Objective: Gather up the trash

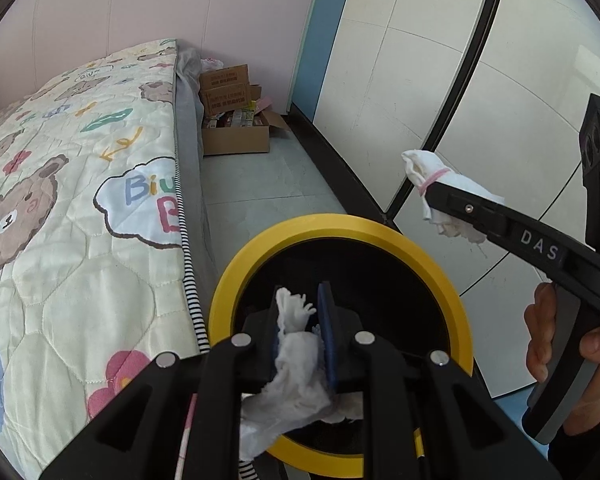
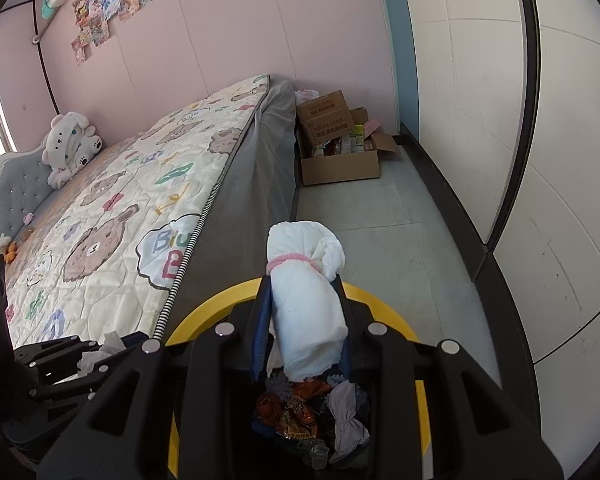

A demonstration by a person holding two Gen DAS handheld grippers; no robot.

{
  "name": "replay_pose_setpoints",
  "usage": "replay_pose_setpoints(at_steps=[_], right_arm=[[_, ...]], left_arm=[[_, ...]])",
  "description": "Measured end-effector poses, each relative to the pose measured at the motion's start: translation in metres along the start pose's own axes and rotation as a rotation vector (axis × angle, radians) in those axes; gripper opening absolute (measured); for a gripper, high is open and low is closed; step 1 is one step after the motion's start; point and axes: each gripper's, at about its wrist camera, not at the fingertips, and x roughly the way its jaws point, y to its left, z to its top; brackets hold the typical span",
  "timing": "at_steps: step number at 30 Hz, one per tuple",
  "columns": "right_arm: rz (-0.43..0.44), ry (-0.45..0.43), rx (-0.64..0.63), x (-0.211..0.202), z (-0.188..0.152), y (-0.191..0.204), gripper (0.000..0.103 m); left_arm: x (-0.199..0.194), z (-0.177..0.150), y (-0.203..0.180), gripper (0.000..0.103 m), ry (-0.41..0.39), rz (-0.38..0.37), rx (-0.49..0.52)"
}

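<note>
A black trash bin with a yellow rim (image 1: 384, 236) (image 2: 384, 300) stands on the floor beside the bed. My left gripper (image 1: 302, 312) is shut on a crumpled white tissue (image 1: 296, 364) and holds it over the bin's opening. My right gripper (image 2: 304, 300) is shut on a rolled white bundle tied with a pink band (image 2: 306, 292), above the bin's near side; it also shows in the left wrist view (image 1: 440, 184). Wrappers and a grey rag (image 2: 346, 412) lie inside the bin.
A bed with a bear-print quilt (image 1: 72, 208) (image 2: 112, 220) fills the left. An open cardboard box (image 1: 236, 128) (image 2: 340, 152) sits on the floor at the bed's far end. White panel doors (image 1: 400, 80) run along the right. A plush toy (image 2: 70, 144) sits by the headboard.
</note>
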Motion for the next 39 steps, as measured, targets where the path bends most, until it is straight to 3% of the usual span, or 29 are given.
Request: replay_pose_setpoints(at_steps=[3,7,10,12,14,26,39], right_arm=[[-0.007,-0.009,0.000,-0.003,0.002,0.000,0.028],[-0.007,-0.016,0.011,-0.007,0.004,-0.001,0.036],[-0.009,-0.025,0.026,-0.010,0.005,-0.003,0.047],[-0.019,-0.031,0.034,-0.011,0.006,-0.005,0.048],[-0.021,-0.034,0.045,-0.013,0.006,-0.007,0.048],[-0.012,-0.048,0.037,-0.031,0.009,0.006,0.049],[0.037,-0.063,-0.039,-0.048,0.012,0.074,0.050]], left_arm=[[-0.001,0.001,0.001,0.017,0.001,-0.002,-0.008],[-0.003,0.001,0.002,0.022,0.004,-0.021,-0.021],[-0.007,0.001,0.001,0.034,-0.003,-0.025,-0.023],[-0.011,0.000,0.000,0.045,-0.016,-0.023,-0.024],[-0.015,0.000,0.001,0.049,-0.021,-0.024,-0.030],[-0.041,0.004,0.018,0.049,-0.063,-0.016,-0.064],[-0.106,-0.004,0.062,0.049,-0.155,0.062,-0.117]])
